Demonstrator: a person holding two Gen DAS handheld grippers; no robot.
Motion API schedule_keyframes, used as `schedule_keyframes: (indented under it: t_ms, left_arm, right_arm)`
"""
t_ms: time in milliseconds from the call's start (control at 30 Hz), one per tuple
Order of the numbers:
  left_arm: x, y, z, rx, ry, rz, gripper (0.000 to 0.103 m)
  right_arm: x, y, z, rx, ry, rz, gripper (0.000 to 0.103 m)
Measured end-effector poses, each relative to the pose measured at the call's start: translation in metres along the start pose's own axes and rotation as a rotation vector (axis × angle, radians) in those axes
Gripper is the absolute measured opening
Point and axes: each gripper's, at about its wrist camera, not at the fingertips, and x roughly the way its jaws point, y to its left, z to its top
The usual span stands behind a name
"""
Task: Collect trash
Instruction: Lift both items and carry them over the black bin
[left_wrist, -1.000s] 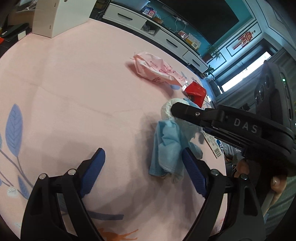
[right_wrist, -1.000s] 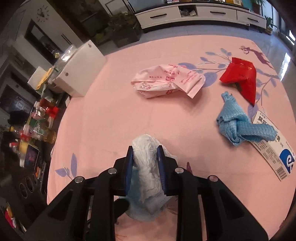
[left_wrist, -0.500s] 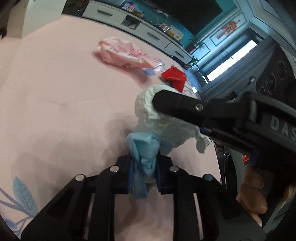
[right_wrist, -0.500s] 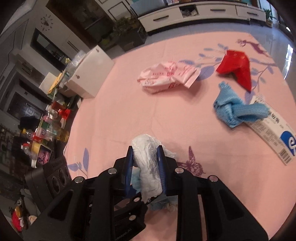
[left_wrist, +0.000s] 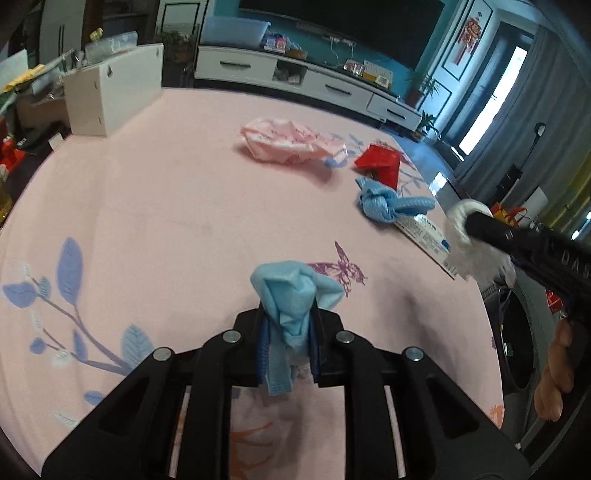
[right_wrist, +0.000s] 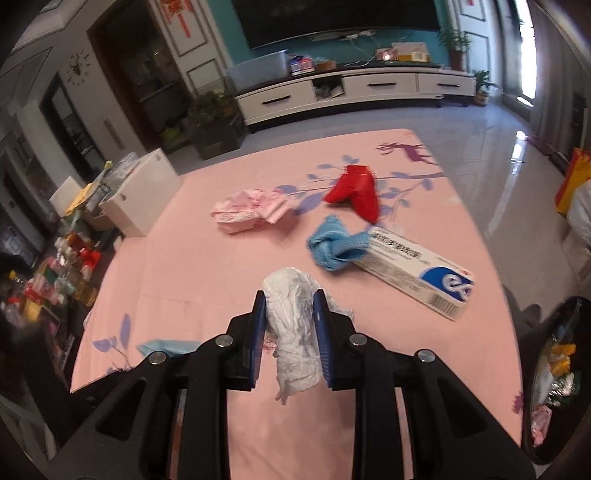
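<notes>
My left gripper (left_wrist: 287, 328) is shut on a crumpled light-blue face mask (left_wrist: 291, 291) and holds it above the pink mat (left_wrist: 147, 206). My right gripper (right_wrist: 290, 317) is shut on a white crumpled tissue (right_wrist: 295, 314); it also shows at the right of the left wrist view (left_wrist: 476, 229), holding the tissue (left_wrist: 461, 236). On the mat lie a pink plastic bag (right_wrist: 247, 210), a red wrapper (right_wrist: 354, 190), a knotted blue cloth (right_wrist: 332, 247) and a white-and-blue carton (right_wrist: 417, 273).
A dark trash bin (right_wrist: 554, 373) with rubbish inside stands off the mat at the lower right. A white box (left_wrist: 110, 92) sits at the mat's far left corner. A TV cabinet (right_wrist: 351, 92) runs along the back wall. Clutter (right_wrist: 55, 273) lines the left side.
My left gripper closed on the blue mask and lifted it. My right gripper carried the tissue up and to the right, away from the mask, toward the bin side.
</notes>
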Motion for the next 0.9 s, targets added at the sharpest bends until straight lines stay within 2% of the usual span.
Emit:
schedule_keyframes:
  t_ms: [133,233,400,533,767,900]
  left_arm:
    - [-0.016,0.002,-0.006,0.004,-0.030,0.002,0.018]
    - [-0.021,-0.002,-0.006,0.014,-0.035,-0.006,0.018]
    - [-0.032,-0.009,-0.006,0.038,-0.073,-0.003,0.018]
    - [-0.042,-0.010,-0.007,0.043,-0.096,-0.028,0.020]
    - [-0.033,-0.011,-0.009,0.035,-0.072,-0.026,0.020]
    - [-0.024,-0.011,-0.013,0.032,-0.106,-0.013,0.020]
  right_arm:
    - [-0.026,-0.019,-0.010,0.037,-0.066,-0.026,0.026]
    - [-0.036,-0.031,-0.018,0.067,-0.103,-0.079,0.026]
    - [-0.052,-0.043,-0.018,0.089,-0.146,-0.100,0.026]
    - [-0.070,-0.048,-0.019,0.093,-0.206,-0.133,0.027]
    - [-0.086,-0.063,-0.021,0.148,-0.249,-0.166,0.027]
    - [-0.095,-0.073,-0.022,0.162,-0.272,-0.169,0.027]
